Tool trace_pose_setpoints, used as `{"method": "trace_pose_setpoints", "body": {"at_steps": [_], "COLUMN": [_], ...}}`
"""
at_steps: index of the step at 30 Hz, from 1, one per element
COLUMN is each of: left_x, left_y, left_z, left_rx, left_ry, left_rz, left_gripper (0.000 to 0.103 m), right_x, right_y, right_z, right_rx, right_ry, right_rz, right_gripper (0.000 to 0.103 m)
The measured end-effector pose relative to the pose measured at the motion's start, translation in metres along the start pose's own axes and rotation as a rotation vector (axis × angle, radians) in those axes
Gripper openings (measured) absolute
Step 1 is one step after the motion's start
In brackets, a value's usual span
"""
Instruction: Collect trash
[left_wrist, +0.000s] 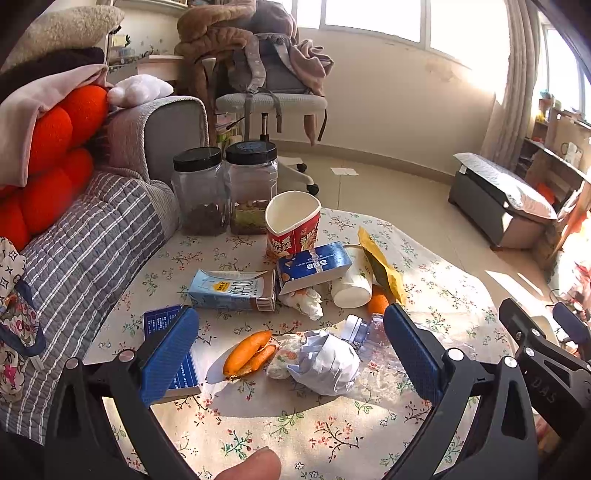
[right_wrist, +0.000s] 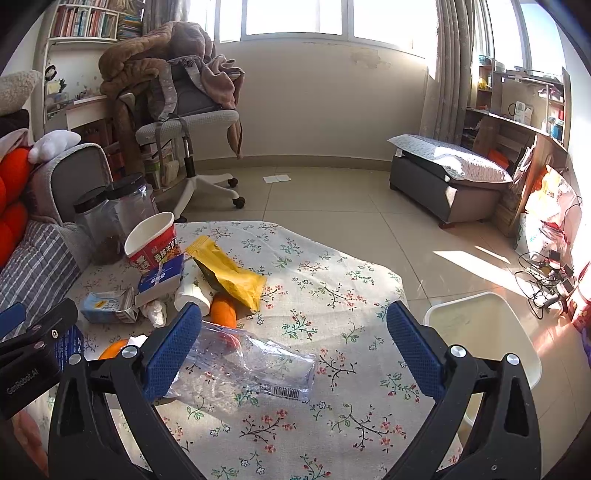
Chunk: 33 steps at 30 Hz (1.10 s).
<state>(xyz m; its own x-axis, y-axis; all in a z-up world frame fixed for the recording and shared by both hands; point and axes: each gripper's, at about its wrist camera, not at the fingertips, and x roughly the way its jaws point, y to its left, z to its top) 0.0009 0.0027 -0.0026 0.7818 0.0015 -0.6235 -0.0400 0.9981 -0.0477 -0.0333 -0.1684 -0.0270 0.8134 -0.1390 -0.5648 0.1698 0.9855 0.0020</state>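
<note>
Both hand-held grippers hang spread and empty over the counter (right_wrist: 332, 295): the left hand-held gripper (left_wrist: 291, 350) above the crumpled paper (left_wrist: 325, 363), the right hand-held gripper (right_wrist: 291, 349) around the crushed bottle (right_wrist: 247, 365). The slick bottle could squirt out sideways, missing the white bin (right_wrist: 487, 332).

sunlit tiled floor (right_wrist: 332, 199), office chair (right_wrist: 184, 122), grey ottoman (right_wrist: 443, 184)

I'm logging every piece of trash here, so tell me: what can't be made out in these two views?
- Blue booklet: left wrist view, half covered by the left gripper finger.
- White bin: right wrist view, inside hidden by its rim and the right gripper.
- Orange: mostly behind the yellow wrapper.
- Jar contents: too blurred to identify.
</note>
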Motion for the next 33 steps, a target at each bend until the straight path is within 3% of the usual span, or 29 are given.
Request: {"method": "trace_pose_setpoints", "body": {"at_steps": [25,33], "left_x": [0.005,0.007], "left_y": [0.005,0.008], "left_z": [-0.010,-0.009], "left_rx": [-0.025,-0.041], "left_ry": [0.016,0.017], "left_rz": [-0.007,-0.002], "left_gripper": [0.097,0.097], "right_x": [0.002,0.009], "right_y": [0.000,0.001], "right_z": [-0.003,-0.003], "right_rx": [-0.007,-0.003], "right_ry": [0.017,0.105], "right_rz": [0.011,0.027], "right_gripper": [0.096,0.096]}}
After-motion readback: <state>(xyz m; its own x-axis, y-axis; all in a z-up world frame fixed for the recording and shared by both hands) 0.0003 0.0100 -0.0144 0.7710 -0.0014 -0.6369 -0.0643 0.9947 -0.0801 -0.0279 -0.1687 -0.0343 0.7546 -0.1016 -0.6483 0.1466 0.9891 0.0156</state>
